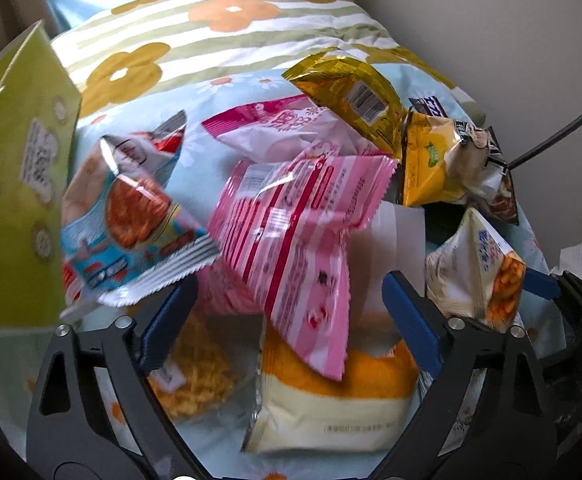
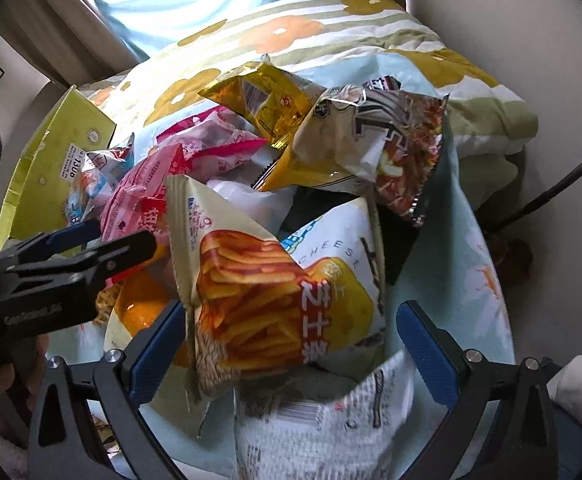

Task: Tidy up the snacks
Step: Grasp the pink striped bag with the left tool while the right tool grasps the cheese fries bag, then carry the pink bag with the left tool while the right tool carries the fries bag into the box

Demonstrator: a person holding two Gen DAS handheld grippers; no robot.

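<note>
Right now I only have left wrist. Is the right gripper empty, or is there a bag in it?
Observer: The right gripper is open. The cheese fries bag sits between its fingers, and the pads don't look pressed on it.
Operator: Anything else close to those fingers?
Observer: Yes, a white printed packet with a barcode lies just below the fries bag, nearer the camera.

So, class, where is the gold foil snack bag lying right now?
The gold foil bag sits at the far end of the snack pile in both wrist views, against the flowered pillow, with a pink packet to its left and a yellow bag just below it.
</note>
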